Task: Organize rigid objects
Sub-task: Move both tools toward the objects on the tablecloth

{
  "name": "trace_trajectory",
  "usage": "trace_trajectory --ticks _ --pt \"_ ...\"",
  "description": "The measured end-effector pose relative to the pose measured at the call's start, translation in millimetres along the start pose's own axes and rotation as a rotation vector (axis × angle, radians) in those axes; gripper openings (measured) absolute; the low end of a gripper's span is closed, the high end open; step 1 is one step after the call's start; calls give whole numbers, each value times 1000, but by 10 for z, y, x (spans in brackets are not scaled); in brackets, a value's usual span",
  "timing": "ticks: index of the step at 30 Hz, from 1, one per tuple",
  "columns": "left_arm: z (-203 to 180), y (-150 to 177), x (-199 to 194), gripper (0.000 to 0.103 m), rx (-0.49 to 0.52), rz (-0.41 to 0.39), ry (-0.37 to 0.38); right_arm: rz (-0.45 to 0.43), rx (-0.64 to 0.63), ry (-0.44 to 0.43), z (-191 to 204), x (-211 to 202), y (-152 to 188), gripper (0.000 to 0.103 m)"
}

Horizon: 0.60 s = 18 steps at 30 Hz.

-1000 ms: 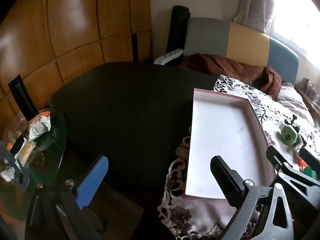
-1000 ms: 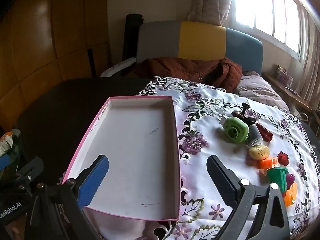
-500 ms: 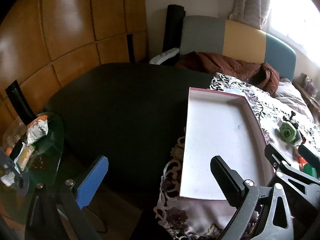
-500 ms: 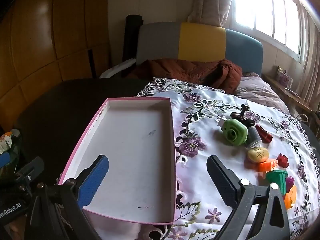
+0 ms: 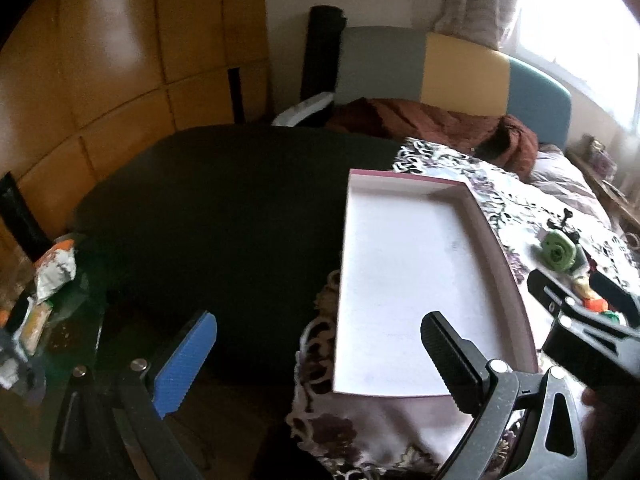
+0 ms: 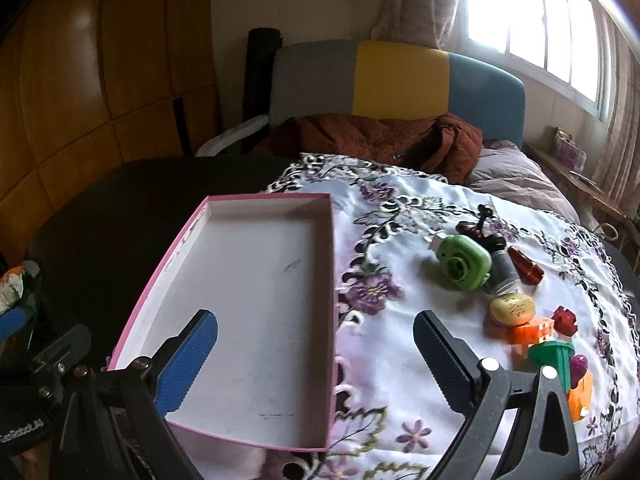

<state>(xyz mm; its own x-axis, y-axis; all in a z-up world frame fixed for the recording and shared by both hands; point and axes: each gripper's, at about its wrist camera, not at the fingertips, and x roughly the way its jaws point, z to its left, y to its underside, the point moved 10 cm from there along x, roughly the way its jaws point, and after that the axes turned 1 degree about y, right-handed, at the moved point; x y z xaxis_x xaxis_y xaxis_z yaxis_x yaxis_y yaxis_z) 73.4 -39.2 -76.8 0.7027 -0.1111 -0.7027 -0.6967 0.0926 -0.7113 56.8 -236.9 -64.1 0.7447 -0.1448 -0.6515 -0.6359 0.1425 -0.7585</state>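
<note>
Two grippers were in play, and both had their fingers wide apart with nothing between them.

In the left wrist view, the left gripper hung at the bottom of the frame. The white box lay to the right of the middle, with nothing in it. The right gripper showed at the right edge.

In the right wrist view, the right gripper hung low in the frame over the box. The toys sat at the right on the flowered cloth: a green camera, a yellow stone, and some small ones I could not name for sure.

No toy was in the box yet, so the job was likely just starting. Next, the right gripper should go right and close on one toy.
</note>
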Motion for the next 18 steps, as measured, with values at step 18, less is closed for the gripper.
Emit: trace_trajectory --ticks 18 --pt "-488 8 11 103 7 41 255 14 196 39 -1114 -20 -167 101"
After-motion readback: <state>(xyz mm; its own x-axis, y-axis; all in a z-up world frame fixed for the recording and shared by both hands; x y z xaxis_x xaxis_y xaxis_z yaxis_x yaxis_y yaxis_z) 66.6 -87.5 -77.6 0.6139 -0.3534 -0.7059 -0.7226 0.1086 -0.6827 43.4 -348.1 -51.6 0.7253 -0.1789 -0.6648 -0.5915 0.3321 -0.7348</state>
